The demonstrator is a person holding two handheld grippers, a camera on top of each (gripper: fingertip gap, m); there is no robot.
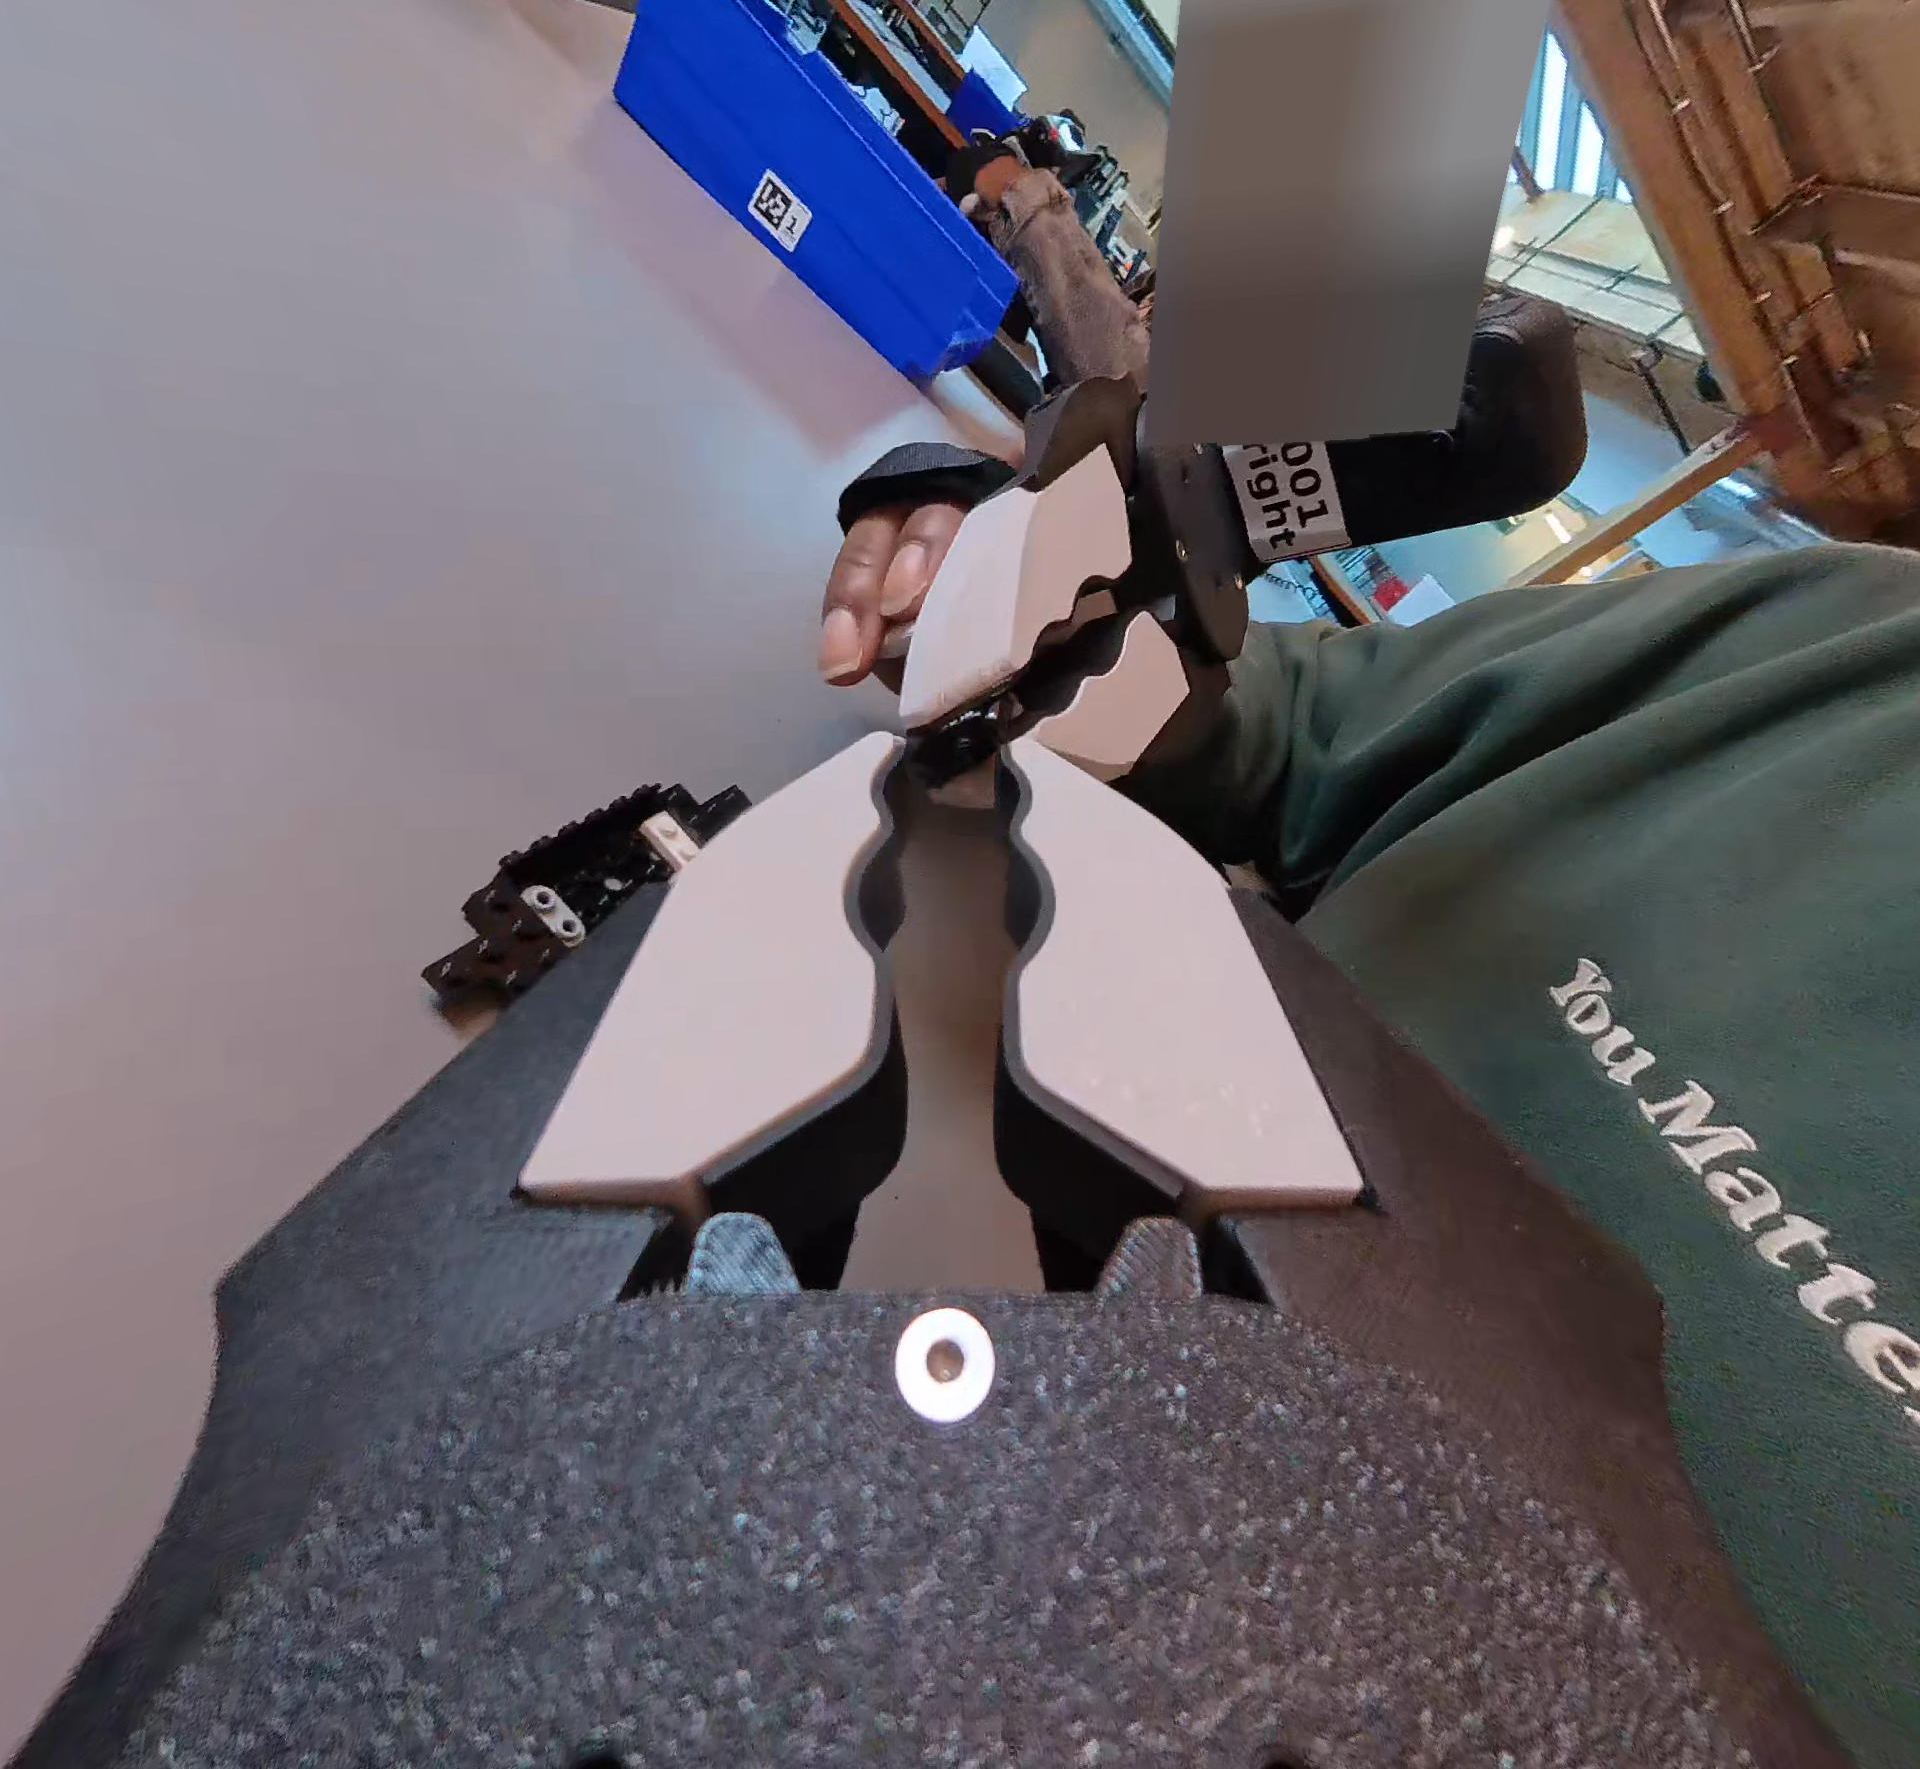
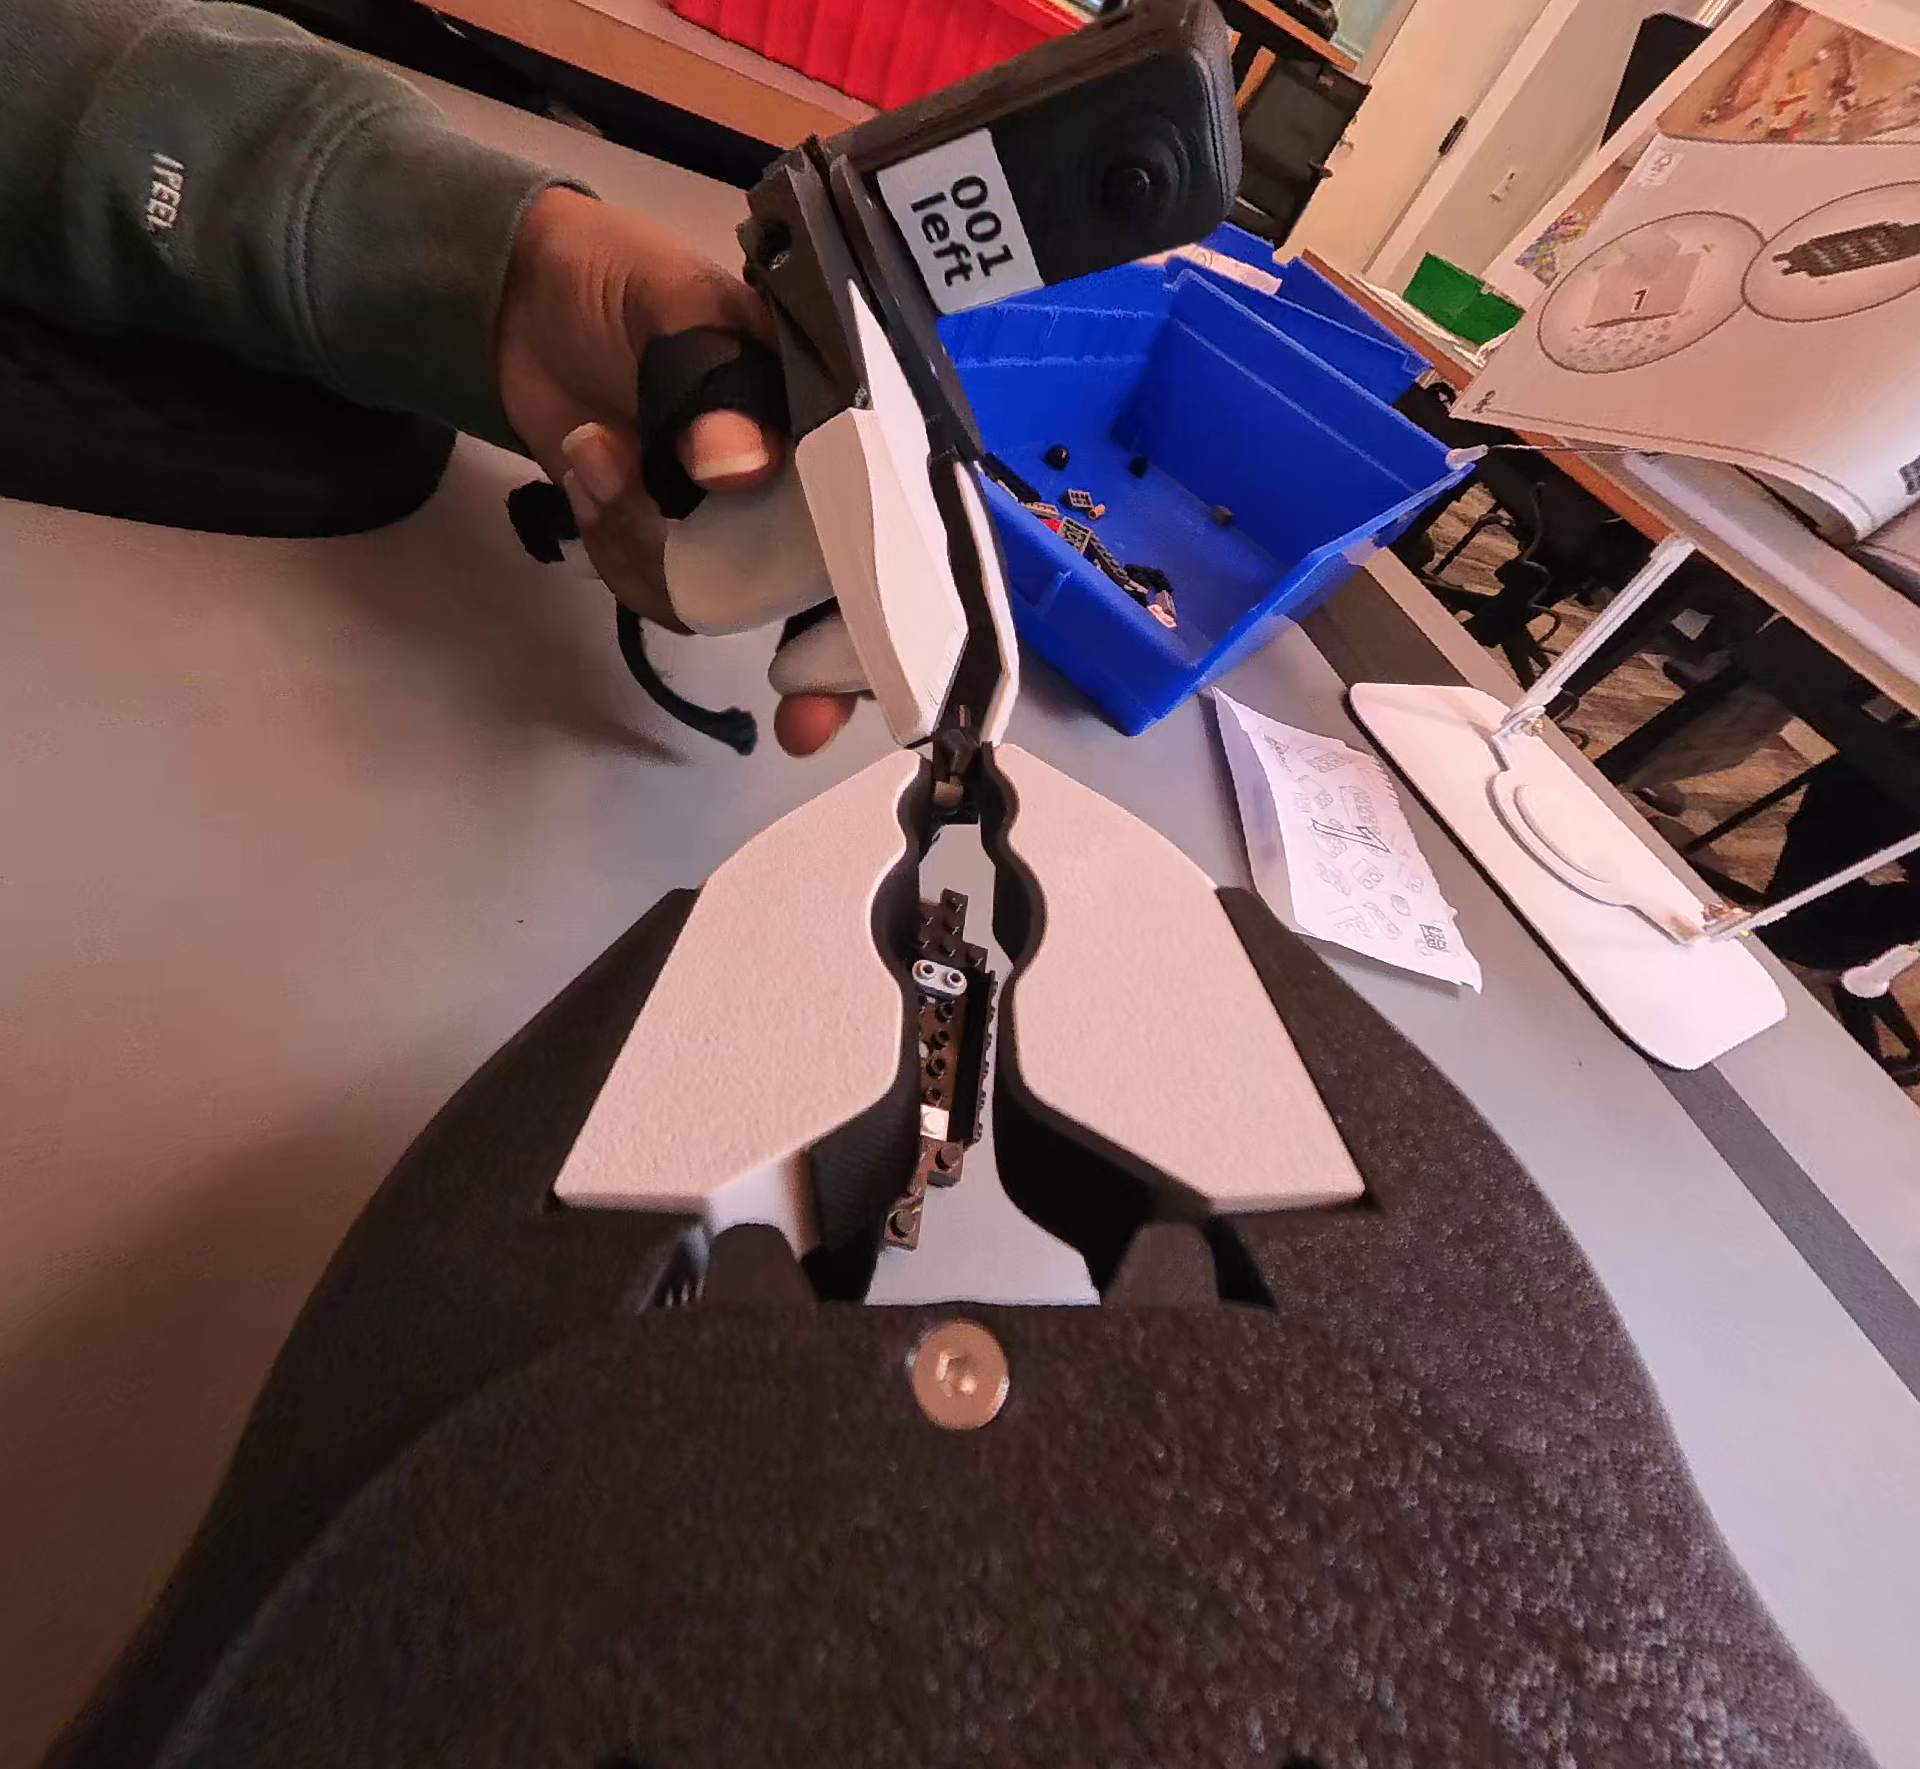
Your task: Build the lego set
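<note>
The two claws meet nose to nose just above the grey table (image 1: 312, 472). In the left wrist view, the left gripper (image 1: 948, 769) reaches up from the bottom of the frame. Its white fingers are drawn in until only a narrow gap is left at the tips, and they pinch a small black piece (image 1: 961, 758) at the centre of the frame. The right gripper (image 2: 954, 774) comes at the same piece from the other side, and its tips look closed on it as well. How firmly either one bites is hard to tell, as the piece is tiny and dark.

A black brick assembly (image 1: 582, 888) with pale studs lies on the table at centre left of the left view. In the right view it shows through the slot between the right fingers. A blue bin (image 2: 1195, 389) holding a few loose bits sits right of centre. A printed paper sheet (image 2: 1340, 857) and a white stand base (image 2: 1558, 867) lie at the right, under an open booklet (image 2: 1714, 317).
</note>
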